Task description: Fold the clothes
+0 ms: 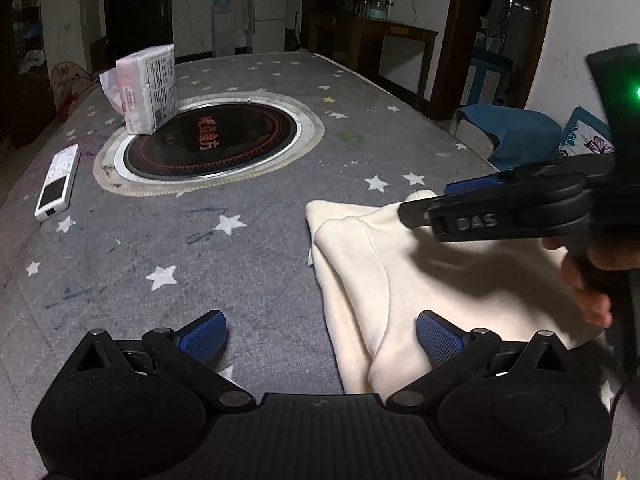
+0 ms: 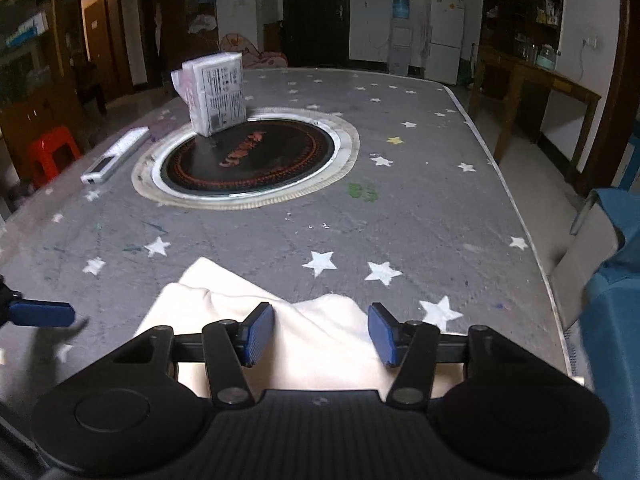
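Observation:
A cream garment [image 1: 432, 280] lies folded on the grey star-patterned table cover, at the near right in the left wrist view and right below the fingers in the right wrist view [image 2: 312, 332]. My left gripper [image 1: 320, 338] is open and empty; its right finger hangs over the garment's left edge, its left finger over bare cover. My right gripper [image 2: 320, 334] is open, low over the garment's far edge. It also shows in the left wrist view [image 1: 428, 204], reaching in from the right over the garment's far corner. The left gripper's blue finger [image 2: 40, 314] shows at the left edge of the right wrist view.
A round black induction plate [image 1: 212, 140] is set in the middle of the table. A pack of tissues [image 1: 150, 88] stands at its far left edge. A white remote [image 1: 58, 182] lies at the left. A blue-covered chair [image 2: 612, 280] stands off the table's right edge.

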The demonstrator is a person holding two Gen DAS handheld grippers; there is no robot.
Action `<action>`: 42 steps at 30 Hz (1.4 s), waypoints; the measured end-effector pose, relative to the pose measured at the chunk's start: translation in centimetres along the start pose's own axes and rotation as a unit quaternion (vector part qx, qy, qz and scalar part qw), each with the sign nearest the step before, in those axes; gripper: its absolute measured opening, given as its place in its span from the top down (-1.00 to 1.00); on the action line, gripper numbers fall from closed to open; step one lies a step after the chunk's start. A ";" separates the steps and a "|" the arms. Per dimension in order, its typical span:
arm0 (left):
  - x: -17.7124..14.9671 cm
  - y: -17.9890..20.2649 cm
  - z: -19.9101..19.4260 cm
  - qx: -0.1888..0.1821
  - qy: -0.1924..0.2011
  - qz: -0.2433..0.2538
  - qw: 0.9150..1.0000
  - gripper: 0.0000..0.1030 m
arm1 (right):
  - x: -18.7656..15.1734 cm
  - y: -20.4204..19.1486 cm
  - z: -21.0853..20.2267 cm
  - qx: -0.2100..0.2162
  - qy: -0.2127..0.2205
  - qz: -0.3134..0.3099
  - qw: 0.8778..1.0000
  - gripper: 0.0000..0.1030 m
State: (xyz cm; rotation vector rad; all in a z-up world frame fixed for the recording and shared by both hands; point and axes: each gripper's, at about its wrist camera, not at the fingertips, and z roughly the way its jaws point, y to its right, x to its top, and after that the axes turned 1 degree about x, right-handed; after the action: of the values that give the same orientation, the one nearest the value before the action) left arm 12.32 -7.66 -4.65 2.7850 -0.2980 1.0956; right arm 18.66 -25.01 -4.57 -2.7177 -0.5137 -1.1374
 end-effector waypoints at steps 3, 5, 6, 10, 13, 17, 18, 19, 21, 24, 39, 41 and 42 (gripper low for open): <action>-0.1 -0.1 0.1 -0.003 -0.002 -0.002 1.000 -1.00 | 0.0 -0.2 0.8 -0.006 -0.005 -0.006 1.000 -0.12; 0.0 -0.2 0.2 -0.005 -0.003 -0.005 1.000 -1.00 | 0.1 0.0 0.8 -0.004 -0.004 -0.002 1.000 -0.13; 0.0 -0.2 0.2 -0.006 -0.004 -0.006 1.000 -1.00 | 0.2 0.1 0.8 -0.002 -0.004 0.002 1.000 -0.13; 0.0 -0.4 0.4 -0.009 -0.006 -0.012 1.000 -1.00 | 0.2 0.4 -0.6 -0.002 0.005 -0.002 1.000 -0.13; 0.0 -0.5 0.5 -0.012 -0.009 -0.016 1.000 -1.00 | -0.2 0.7 -2.2 -0.003 0.005 -0.004 1.000 -0.13; 0.2 -0.6 0.5 -0.011 -0.012 -0.021 1.000 -1.00 | -1.7 1.2 -4.3 -0.002 -0.001 -0.004 1.000 -0.13; 0.2 -0.6 0.5 -0.011 -0.013 -0.022 1.000 -1.00 | -2.1 1.3 -4.9 -0.001 -0.002 -0.002 1.000 -0.13; 0.3 -0.5 0.5 -0.010 -0.013 -0.023 1.000 -1.00 | -2.6 1.4 -5.4 0.001 -0.004 0.000 1.000 -0.13; 0.4 -0.5 0.5 -0.008 -0.015 -0.025 1.000 -1.00 | -3.6 1.4 -6.6 0.003 -0.004 0.001 1.000 -0.13; 0.4 -0.3 0.3 0.000 -0.014 -0.023 1.000 -1.00 | -5.0 1.4 -8.1 0.009 -0.003 0.007 1.000 -0.13; 0.1 1.2 -1.7 0.016 -0.010 -0.020 1.000 -1.00 | -8.7 -0.2 -11.3 -0.014 0.012 -0.005 1.000 -0.26; -0.1 1.4 -2.2 0.016 -0.007 -0.019 1.000 -1.00 | -8.9 -0.3 -11.5 -0.015 0.013 -0.003 1.000 -0.27; -0.2 1.5 -2.4 0.017 -0.006 -0.019 1.000 -1.00 | -9.0 -0.3 -11.6 -0.016 0.013 0.000 1.000 -0.28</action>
State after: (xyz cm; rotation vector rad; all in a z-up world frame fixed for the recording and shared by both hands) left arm 10.26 -8.60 -2.93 2.8152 -0.2296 1.0871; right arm 5.02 -30.05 -2.88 -2.7268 -0.4953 -1.1890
